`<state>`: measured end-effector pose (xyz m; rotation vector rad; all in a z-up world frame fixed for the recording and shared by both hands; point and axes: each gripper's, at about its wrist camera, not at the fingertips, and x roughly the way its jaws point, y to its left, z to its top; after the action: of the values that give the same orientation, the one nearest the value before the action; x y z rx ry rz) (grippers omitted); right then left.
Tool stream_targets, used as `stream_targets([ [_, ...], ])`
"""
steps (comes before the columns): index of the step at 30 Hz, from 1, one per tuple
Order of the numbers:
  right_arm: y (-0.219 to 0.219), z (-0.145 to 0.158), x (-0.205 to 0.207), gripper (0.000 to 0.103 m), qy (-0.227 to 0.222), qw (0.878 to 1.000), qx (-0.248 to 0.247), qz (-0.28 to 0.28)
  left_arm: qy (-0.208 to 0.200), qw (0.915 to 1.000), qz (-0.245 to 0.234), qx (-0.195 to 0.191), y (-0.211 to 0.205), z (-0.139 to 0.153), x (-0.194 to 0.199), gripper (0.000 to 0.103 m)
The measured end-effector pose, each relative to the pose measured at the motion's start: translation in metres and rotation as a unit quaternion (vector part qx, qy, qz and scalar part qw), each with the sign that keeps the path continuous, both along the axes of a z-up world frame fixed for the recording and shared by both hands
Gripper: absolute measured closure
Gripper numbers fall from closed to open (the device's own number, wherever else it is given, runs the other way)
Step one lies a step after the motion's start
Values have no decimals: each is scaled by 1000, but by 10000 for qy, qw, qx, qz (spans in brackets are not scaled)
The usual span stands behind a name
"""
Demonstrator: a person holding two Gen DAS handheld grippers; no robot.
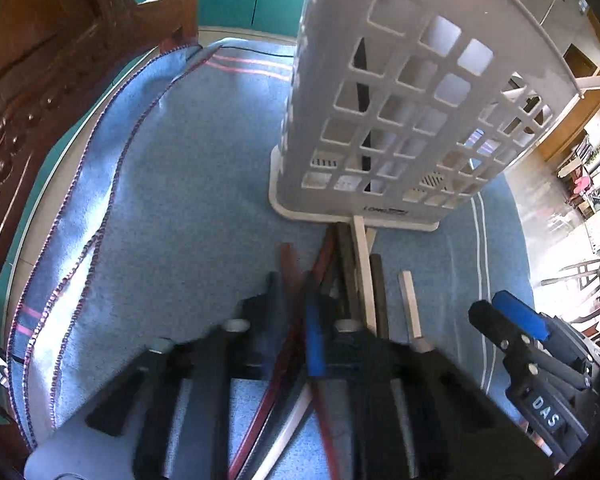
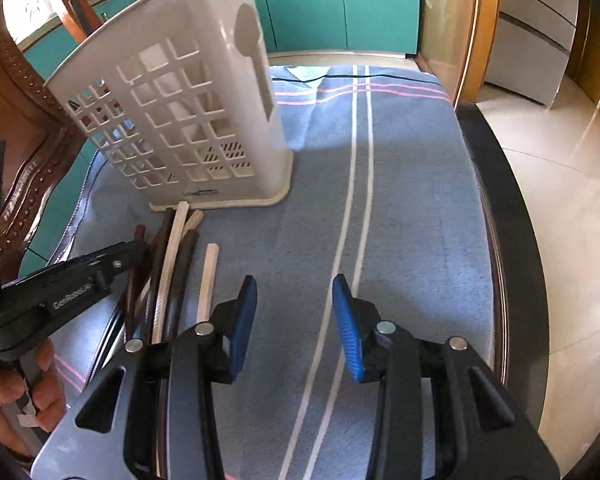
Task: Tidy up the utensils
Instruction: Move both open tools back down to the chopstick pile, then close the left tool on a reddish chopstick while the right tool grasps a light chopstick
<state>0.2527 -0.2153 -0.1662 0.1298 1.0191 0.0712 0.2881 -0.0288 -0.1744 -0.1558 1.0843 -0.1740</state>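
**Left claw closed down among the chopsticks, right claw idle beside them**

Under everything lies the blue towel [image 2: 412,208], spread over the table with two pale stripes running toward me and pink lines across its far end. A carved wooden chair [image 1: 40,92] stands off past the towel's edge on my left side.

On the towel stands the white slotted utensil holder [image 2: 180,120], upright on its flat base, with at least one dark stick already standing inside behind the grid. It sits just beyond the pile.

The chopsticks [image 2: 172,264] lie flat in a loose, crossed bundle on the towel, dark brown, reddish and pale ones mixed, their far ends touching or nearly touching the holder's base. One pale chopstick [image 2: 209,280] lies a little apart on the bundle's right.

My left gripper [image 1: 306,320] points steeply down into that bundle. Its jaws are almost closed, with a reddish chopstick running between the blue pads; I cannot tell for certain that the pads are pressing on it.

My right gripper [image 2: 294,320] hangs over bare towel just right of the pile, jaws partly open with nothing between its blue pads [image 2: 350,332]. The lone pale chopstick lies just outside its left finger.
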Motion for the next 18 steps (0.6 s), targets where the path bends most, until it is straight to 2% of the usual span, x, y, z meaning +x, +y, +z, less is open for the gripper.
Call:
stream_targets([
  [6,6,-4,3,64,-2,9998,141,152,-165,9999,-28,35,5,12,-5,95],
  [15,38,-2,11,64,-99,9983,229,517,-403,9989,155,171,26,28,-23,95],
  [18,49,-7,13,64,-5,9981,118,612,-393,9988,222,203,24,16,-27,95],
])
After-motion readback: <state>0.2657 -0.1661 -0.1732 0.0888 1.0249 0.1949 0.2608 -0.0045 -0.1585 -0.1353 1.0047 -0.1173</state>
